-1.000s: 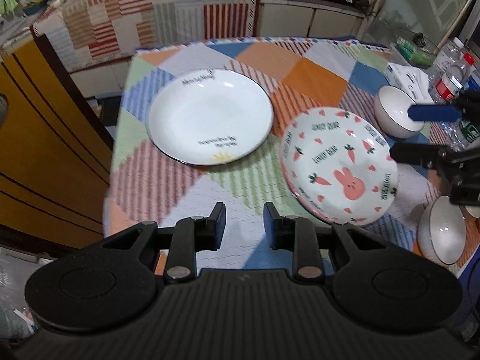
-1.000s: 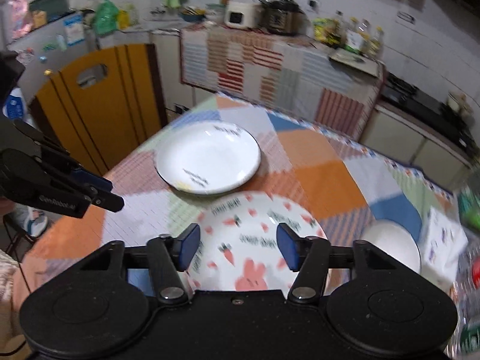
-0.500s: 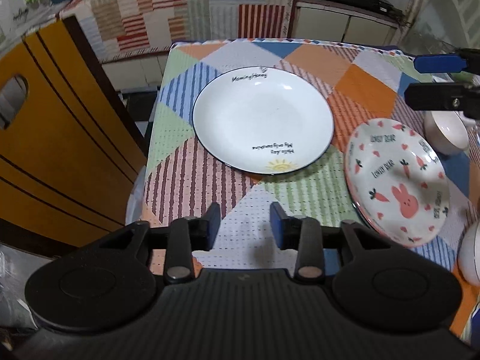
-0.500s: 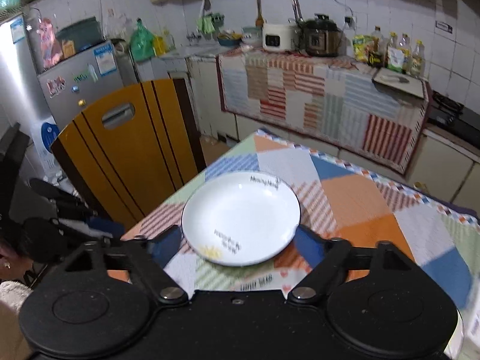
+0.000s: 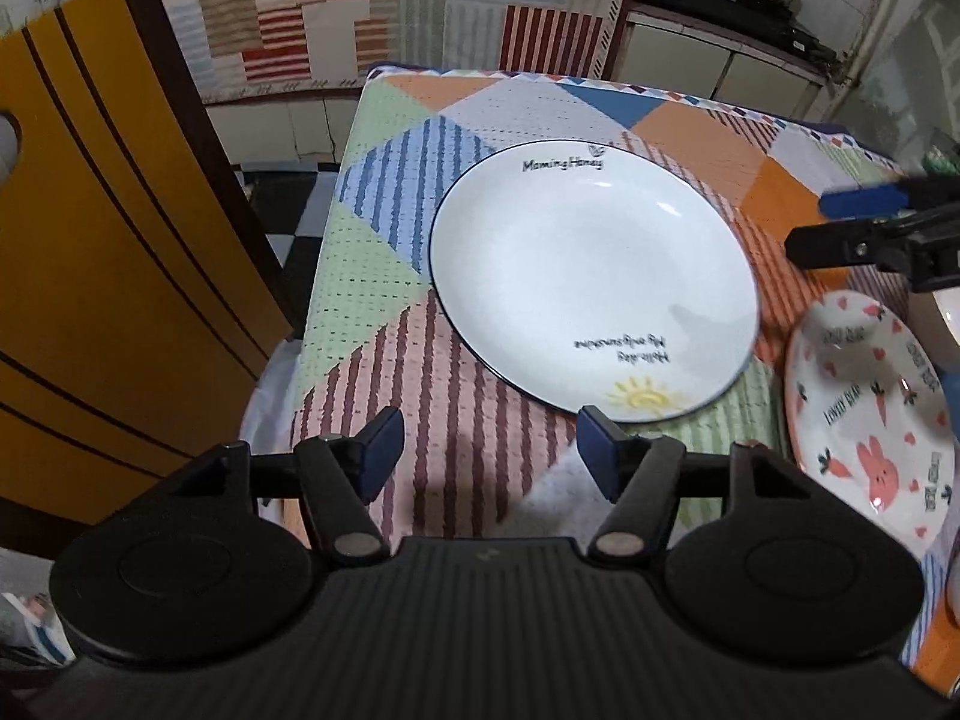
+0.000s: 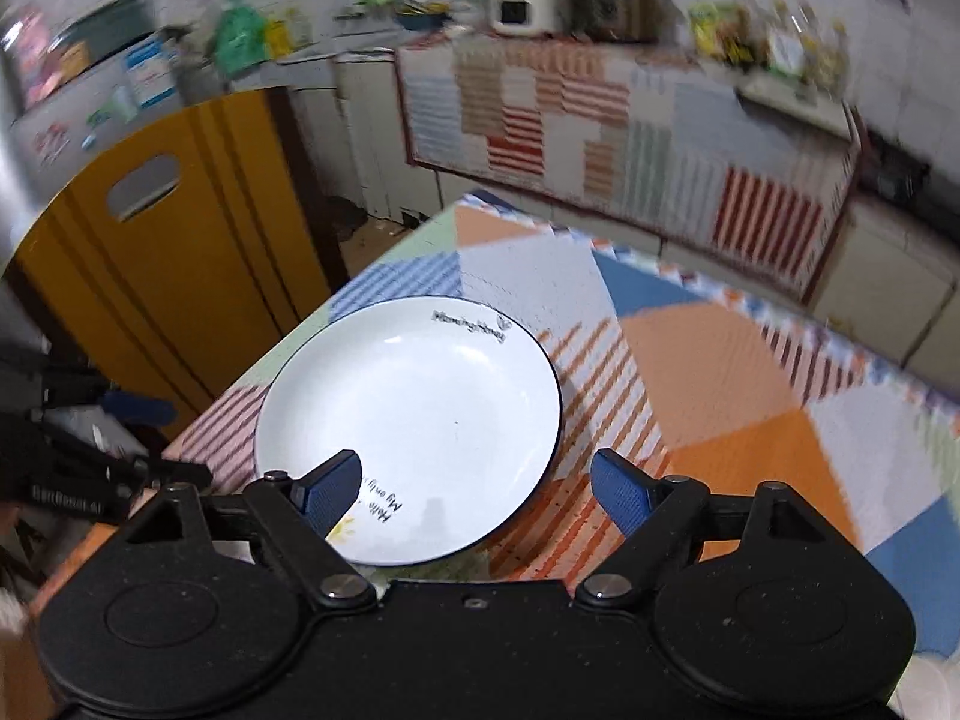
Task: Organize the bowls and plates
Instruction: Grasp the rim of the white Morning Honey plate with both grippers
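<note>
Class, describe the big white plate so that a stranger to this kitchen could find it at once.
Find the table under the patchwork cloth, beside the yellow door. The white plate lies flat near that door-side edge. Unlike the rabbit-and-carrot plate next to it, it is plain white, with a dark rim, black lettering and a small yellow sun.

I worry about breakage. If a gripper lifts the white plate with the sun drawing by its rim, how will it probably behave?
The white plate looks like glazed ceramic with bright highlights, so probably stiff but slippery between the jaws. It is wide and shallow, so held at one edge it may tilt. Likely fragile; the patchwork tablecloth would cushion little.
</note>
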Demonstrator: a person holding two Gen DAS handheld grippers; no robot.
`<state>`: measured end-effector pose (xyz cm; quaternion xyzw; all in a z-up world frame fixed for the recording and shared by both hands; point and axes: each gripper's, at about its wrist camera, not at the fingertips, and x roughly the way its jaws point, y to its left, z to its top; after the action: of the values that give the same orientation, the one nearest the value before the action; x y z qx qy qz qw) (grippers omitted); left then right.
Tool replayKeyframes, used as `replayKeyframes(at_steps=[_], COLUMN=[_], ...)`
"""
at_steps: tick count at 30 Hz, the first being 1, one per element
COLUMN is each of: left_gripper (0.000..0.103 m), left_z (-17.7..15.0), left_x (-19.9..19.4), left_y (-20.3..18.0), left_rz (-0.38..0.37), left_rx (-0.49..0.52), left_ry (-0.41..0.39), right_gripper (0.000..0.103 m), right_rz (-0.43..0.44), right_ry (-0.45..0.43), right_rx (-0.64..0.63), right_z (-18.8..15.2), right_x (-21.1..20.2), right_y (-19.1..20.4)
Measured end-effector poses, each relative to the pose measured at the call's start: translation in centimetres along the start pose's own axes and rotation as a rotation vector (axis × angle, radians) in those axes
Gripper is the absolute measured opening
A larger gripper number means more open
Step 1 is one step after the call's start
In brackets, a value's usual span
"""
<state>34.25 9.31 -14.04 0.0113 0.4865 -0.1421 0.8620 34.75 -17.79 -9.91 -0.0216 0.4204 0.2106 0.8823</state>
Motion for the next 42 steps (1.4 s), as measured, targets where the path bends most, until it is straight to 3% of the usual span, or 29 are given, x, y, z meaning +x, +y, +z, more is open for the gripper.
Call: replayKeyframes(at_steps=[5, 9, 17, 21, 24, 26, 28, 31, 36, 39, 42], left_gripper=[0.063, 0.063, 0.061, 0.06, 0.048, 0.032, 0.027, 0.021, 0.019, 0.019, 0.019], left_z=[0.2, 0.4, 1.4, 2.2, 2.7, 2.8, 2.7, 2.4, 2.6, 2.8, 2.4], left_x=[2.3, 2.7, 3.4, 4.8, 5.9, 6.5, 7.0, 7.0, 7.0, 6.2, 4.0], left_y=[1.8, 2.7, 2.5, 2.3, 2.5, 2.6, 2.8, 2.8, 2.6, 2.6, 2.2], left_rz=[0.01, -0.039, -0.1, -0.1, -0.108, -0.111, -0.087, -0.102, -0.104, -0.117, -0.116], left_rx=[-0.043, -0.082, -0.118, -0.125, -0.136, -0.149, -0.169, -0.168, -0.171, -0.169, -0.145], left_ry=[-0.014, -0.032, -0.053, -0.056, -0.05, -0.037, -0.035, -0.052, -0.044, 0.005, -0.026], right_gripper=[0.078, 0.073, 0.068, 0.059, 0.051, 0.044, 0.029, 0.017, 0.017, 0.017, 0.019], right_rz=[0.032, 0.07, 0.086, 0.097, 0.115, 0.124, 0.132, 0.104, 0.116, 0.107, 0.087], right_ry=[0.041, 0.069, 0.076, 0.068, 0.057, 0.052, 0.048, 0.028, 0.022, 0.024, -0.018], right_rx=[0.167, 0.266, 0.327, 0.359, 0.387, 0.408, 0.423, 0.422, 0.394, 0.36, 0.286], right_z=[-0.3, -1.0, -2.0, -2.2, -2.3, -2.5, -2.7, -3.2, -3.2, -3.1, -3.2], right_x=[3.4, 5.3, 6.4, 7.2, 7.7, 8.1, 8.4, 8.5, 8.4, 8.2, 6.7], right_y=[-2.1, -3.0, -3.4, -4.1, -4.7, -4.9, -5.1, -5.2, -5.3, -4.9, -3.6])
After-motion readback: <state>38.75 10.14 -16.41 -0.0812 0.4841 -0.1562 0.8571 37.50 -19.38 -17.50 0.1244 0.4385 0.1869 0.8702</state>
